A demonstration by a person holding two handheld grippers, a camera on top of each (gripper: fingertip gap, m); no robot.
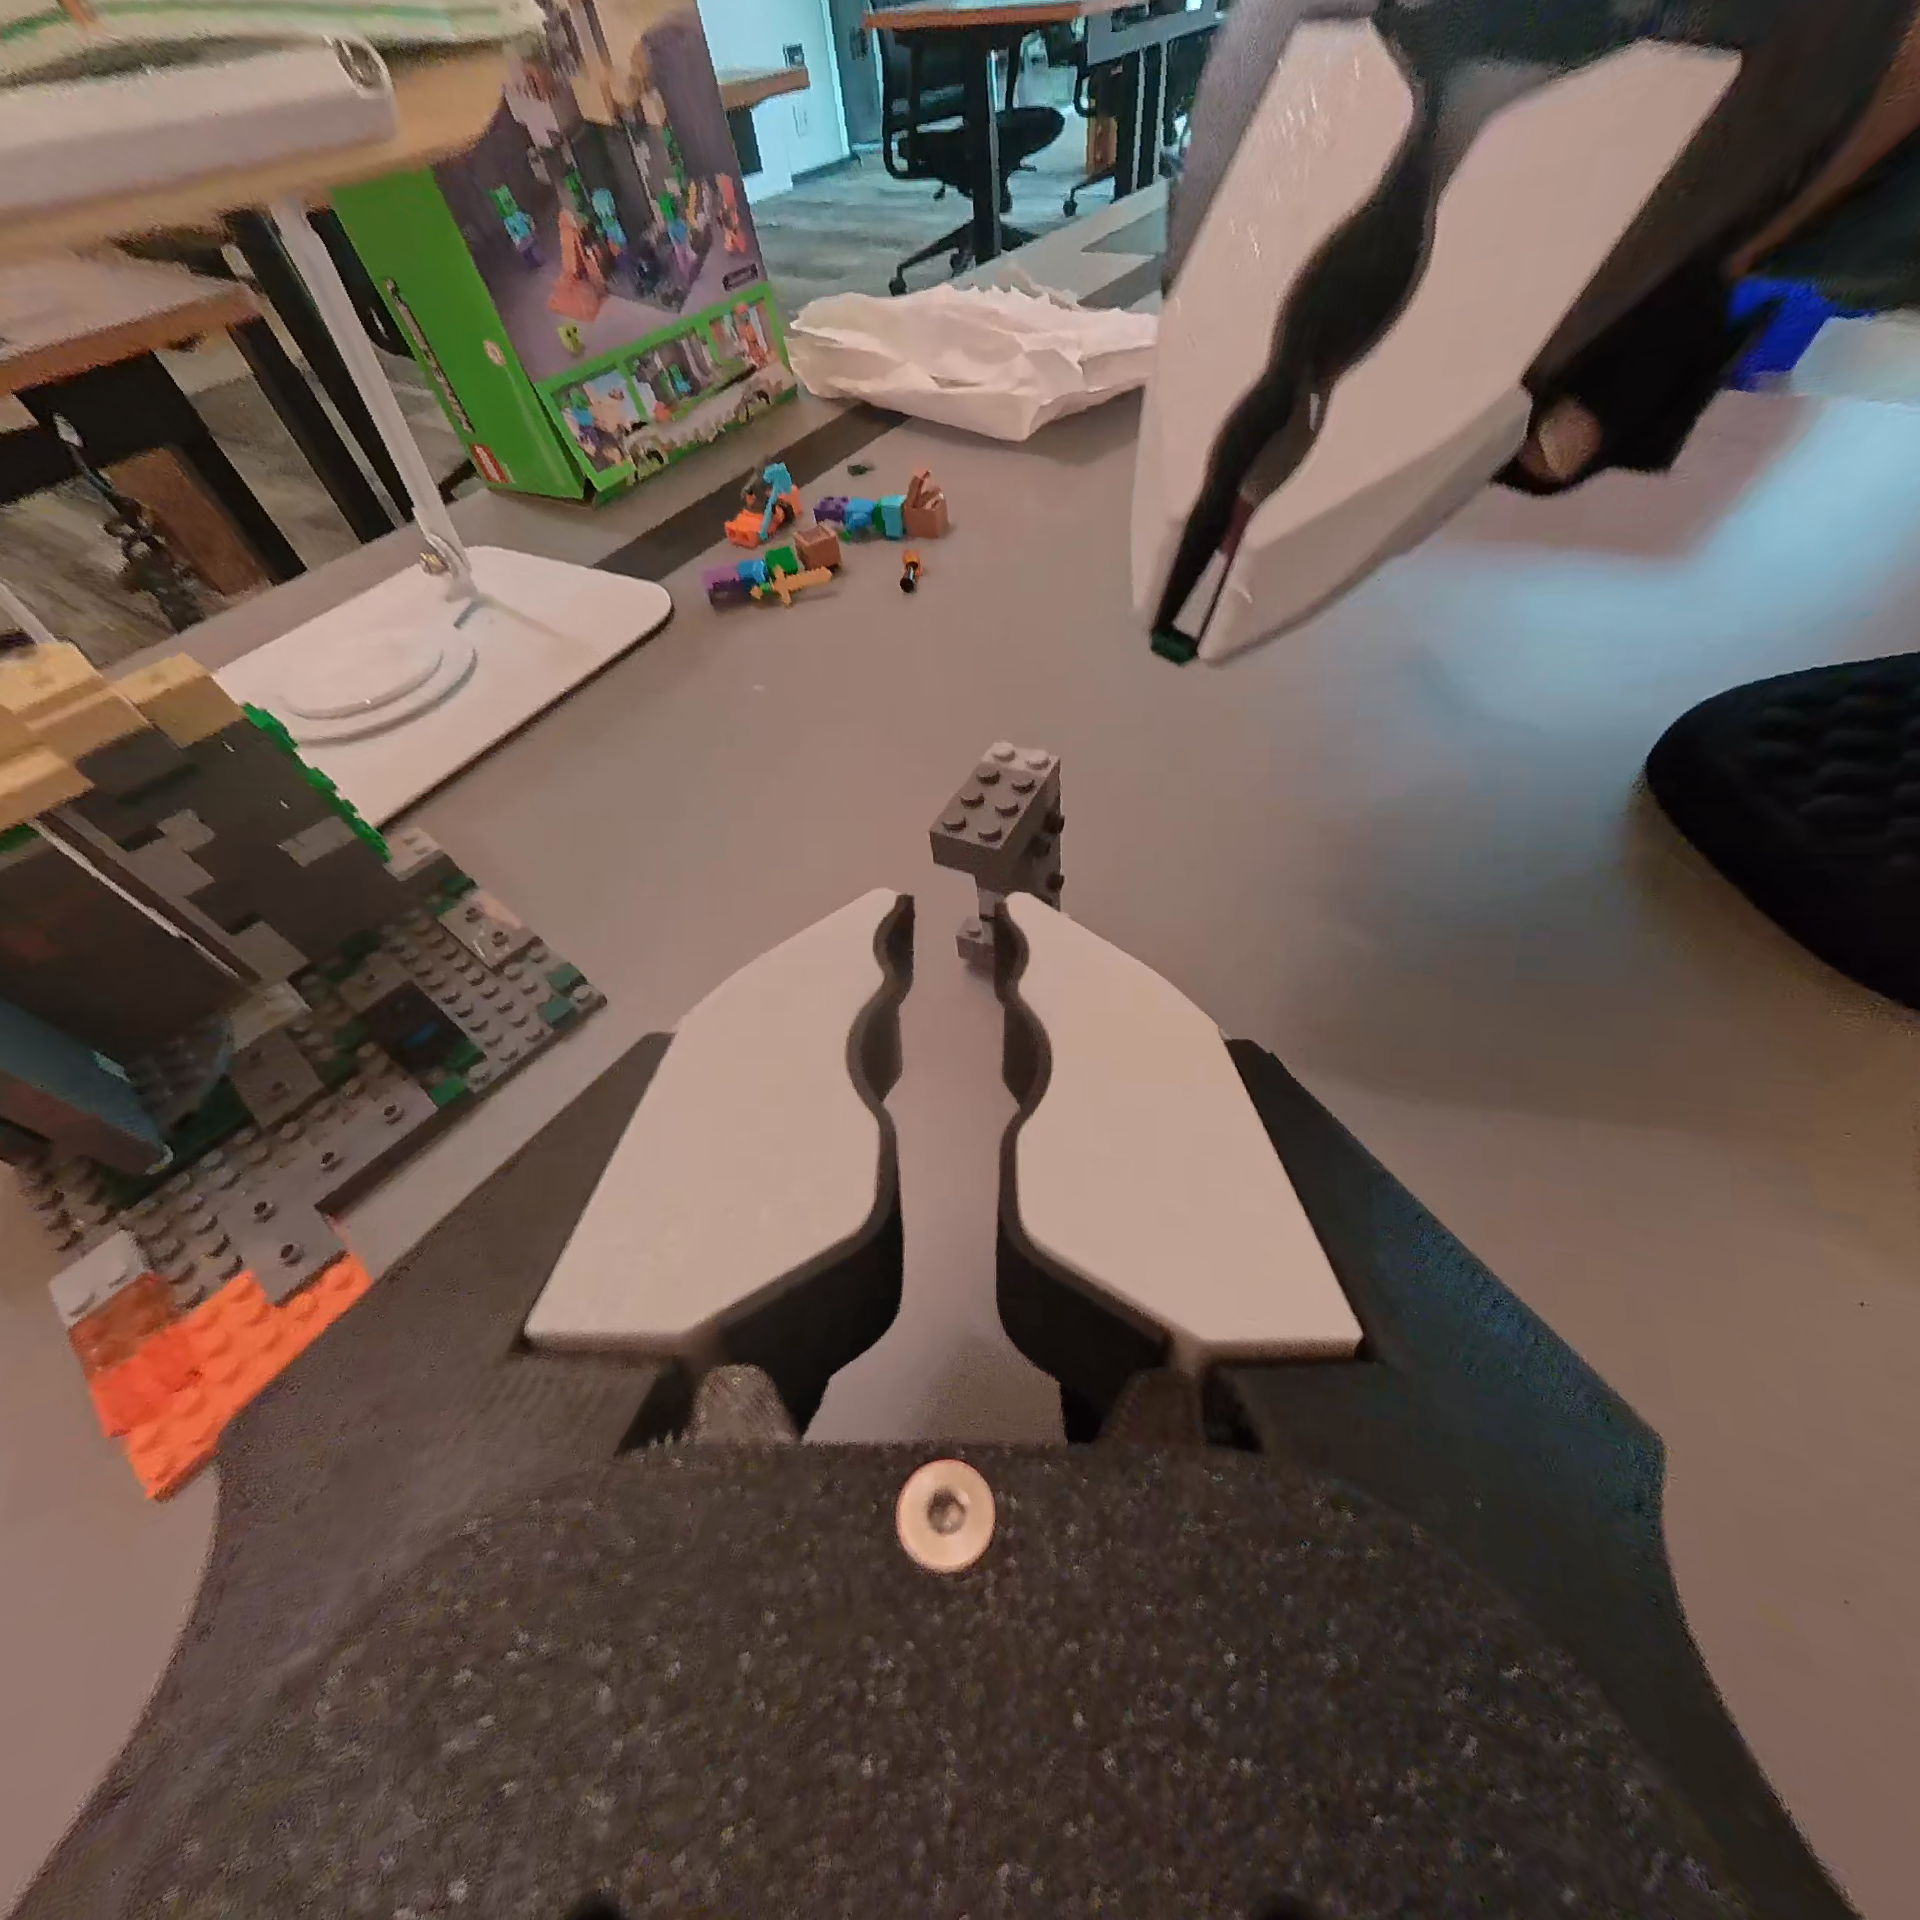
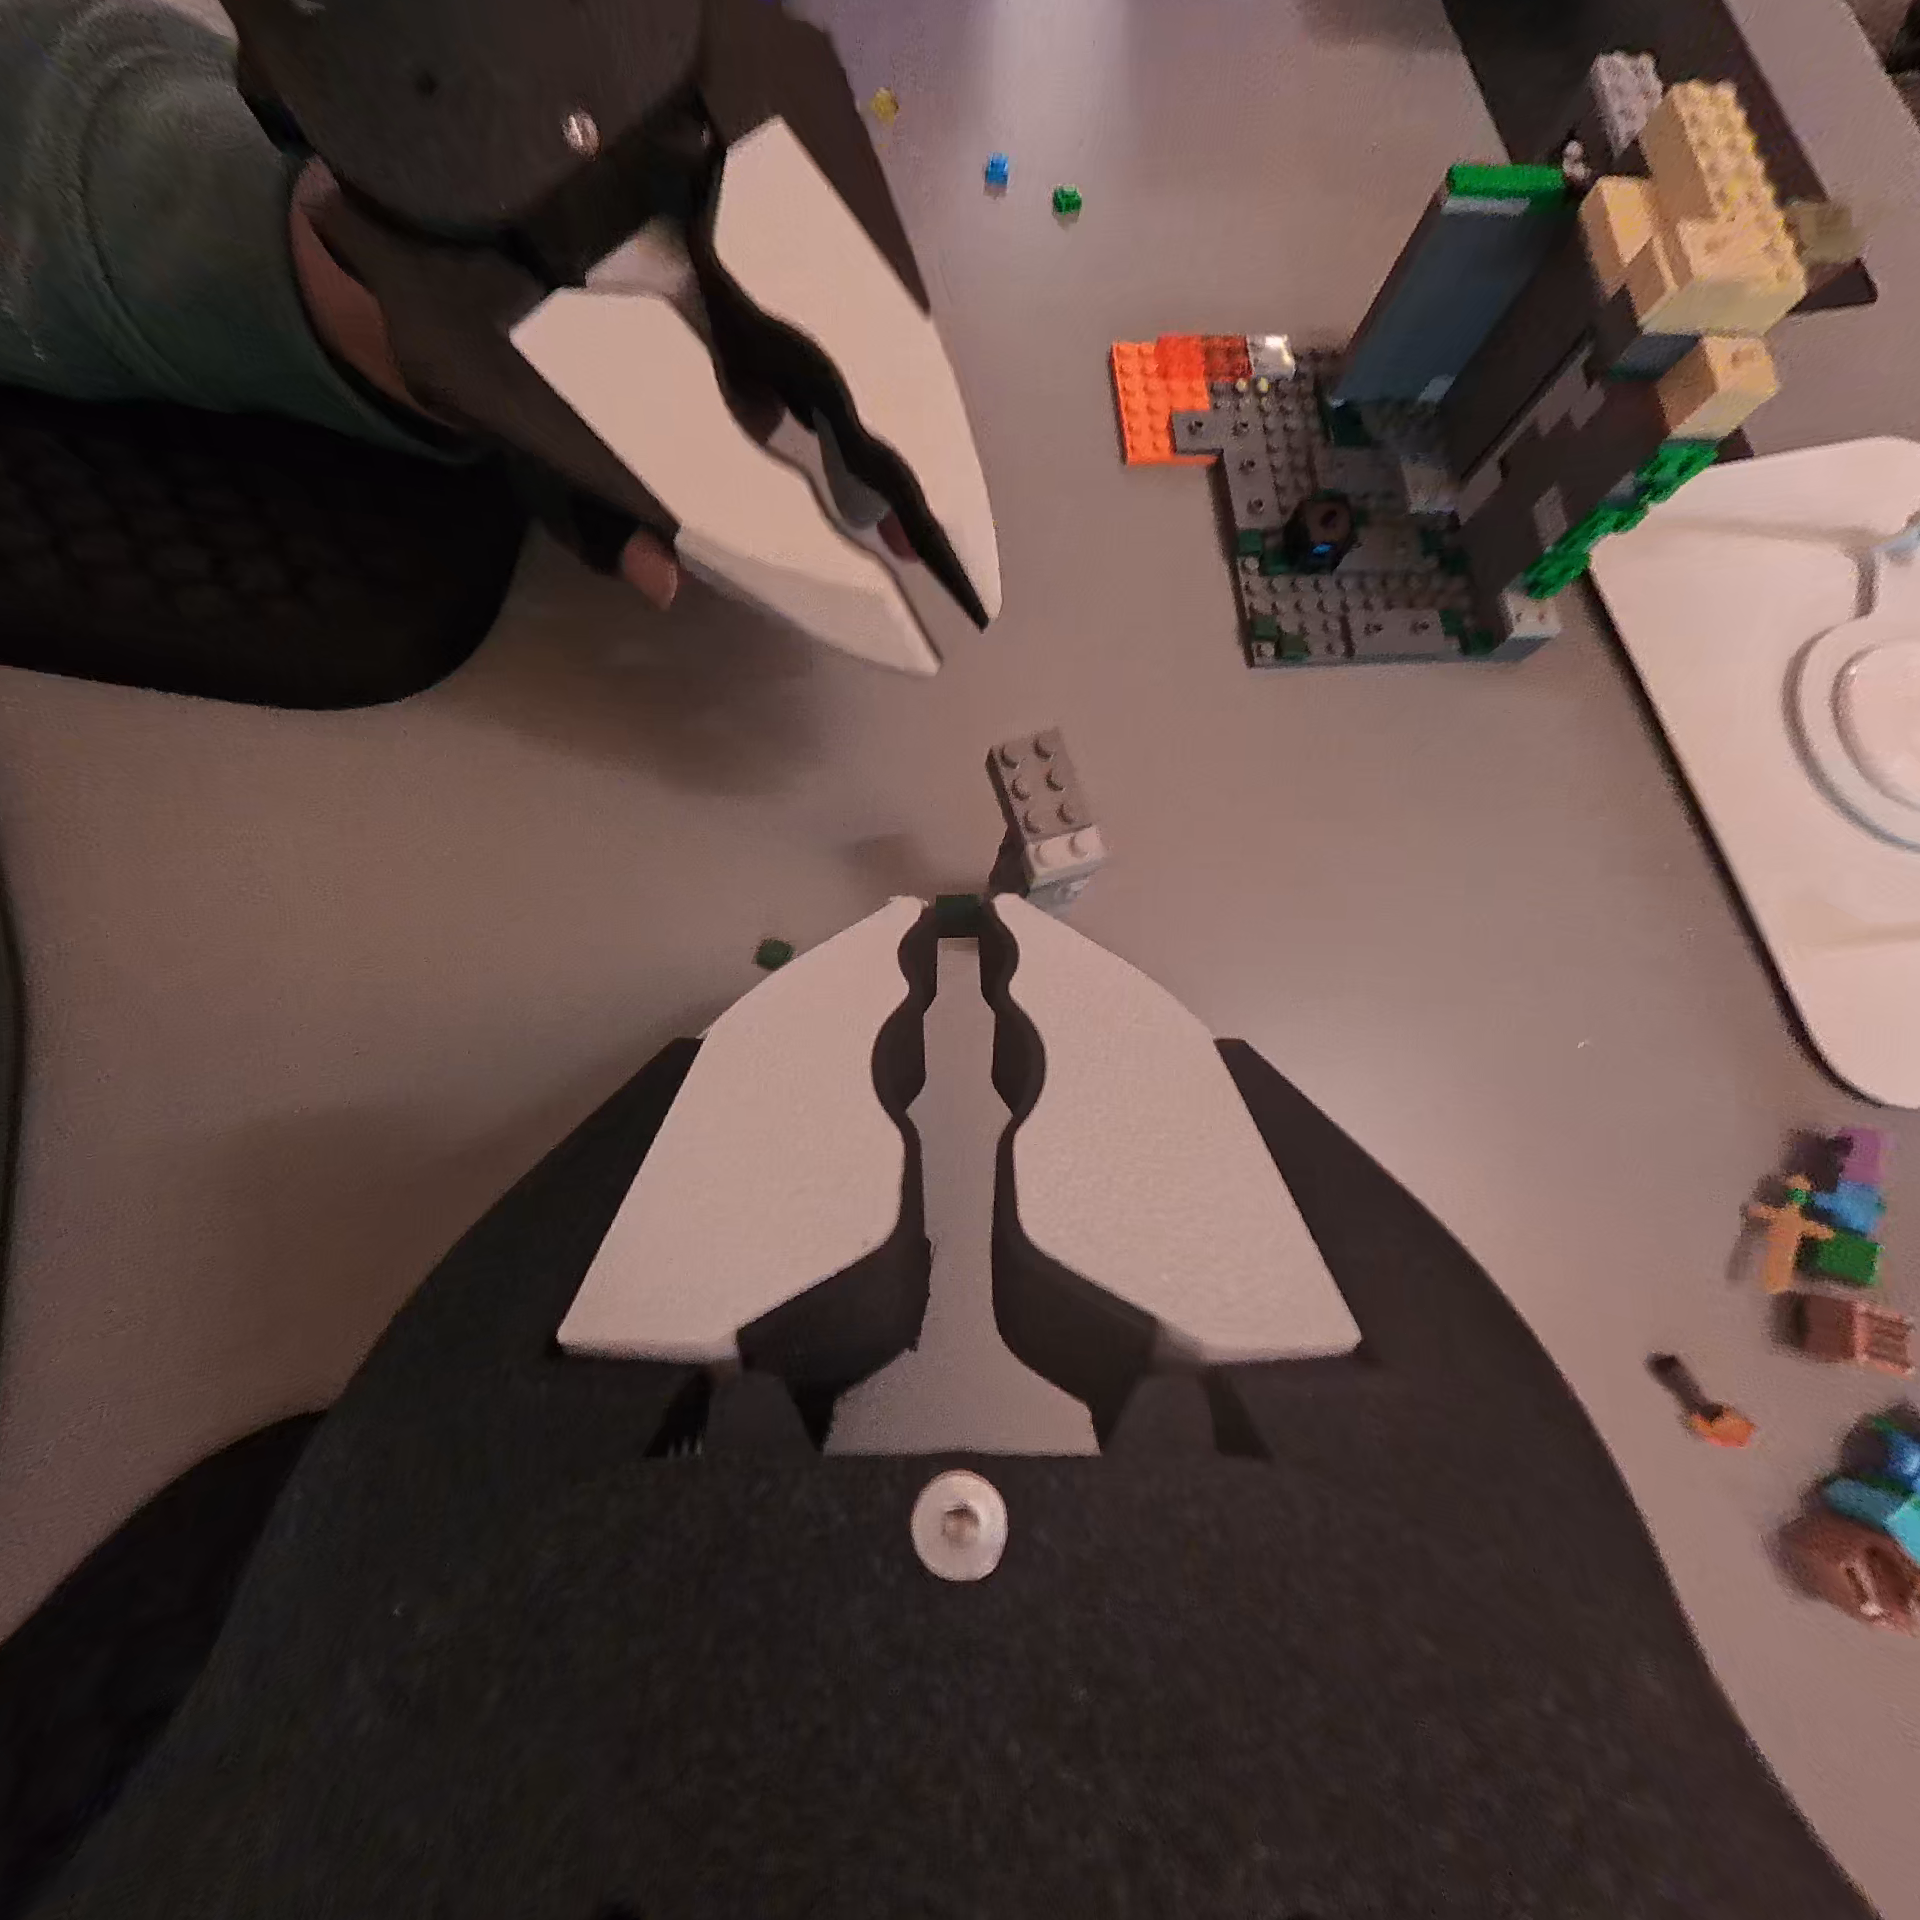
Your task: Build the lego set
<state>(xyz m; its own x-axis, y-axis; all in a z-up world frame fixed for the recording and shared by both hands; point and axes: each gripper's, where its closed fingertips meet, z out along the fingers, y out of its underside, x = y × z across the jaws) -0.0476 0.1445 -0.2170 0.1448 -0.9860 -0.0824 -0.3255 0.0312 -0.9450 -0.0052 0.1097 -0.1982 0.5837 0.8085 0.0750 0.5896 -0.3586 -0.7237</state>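
The grey table [image 1: 727, 748] lies bare all around the small grey brick assembly [image 1: 1000, 831], which stands at its middle. Left of the assembly rises the partly built lego model [image 1: 239, 935] beside a white lamp base [image 1: 447, 665]; beyond it lie loose coloured pieces [image 1: 821, 530], a lego box [image 1: 582, 291] and crumpled white paper [image 1: 977, 353]. The left gripper [image 1: 958, 914] sits just short of the assembly, fingers parted and holding nothing. The right gripper [image 2: 958, 906] pinches a small dark green piece [image 2: 958, 914], near the assembly.
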